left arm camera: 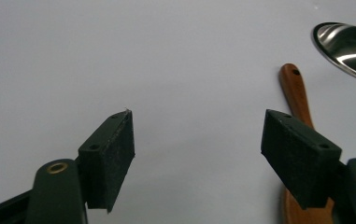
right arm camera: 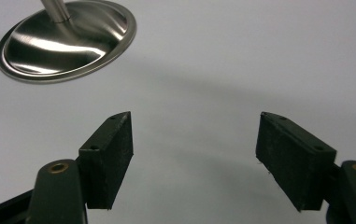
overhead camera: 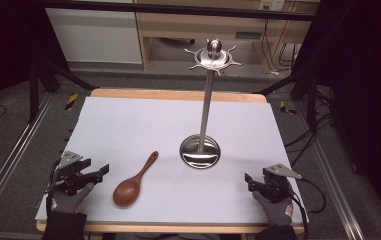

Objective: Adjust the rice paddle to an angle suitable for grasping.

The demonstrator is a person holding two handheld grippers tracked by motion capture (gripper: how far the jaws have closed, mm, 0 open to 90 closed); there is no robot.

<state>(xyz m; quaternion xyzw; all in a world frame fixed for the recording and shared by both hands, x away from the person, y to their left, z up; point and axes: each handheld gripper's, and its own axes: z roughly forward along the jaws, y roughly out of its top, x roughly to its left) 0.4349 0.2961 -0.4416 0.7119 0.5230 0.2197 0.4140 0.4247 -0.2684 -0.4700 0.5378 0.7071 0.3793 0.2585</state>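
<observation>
high view is showing the wooden spoon (overhead camera: 133, 183) lying on the white table cover (overhead camera: 128, 125), bowl toward the near edge and handle slanting far and right, just left of the steel stand (overhead camera: 200, 150). the left gripper (overhead camera: 98, 173) is resting at the near left corner, jaws standing apart with nothing between them, near the spoon's bowl but not touching it. the right gripper (overhead camera: 249, 181) is sitting at the near right edge, jaws also wide and empty — open cover is lying between it and the stand's round base. the far half of the cover is lying bare. left gripper view is cutting off the spoon (left arm camera: 297, 93) behind the right-hand jaw, its bowl hidden; the stand (left arm camera: 348, 46) is running off the frame — only part of the base is showing.
</observation>
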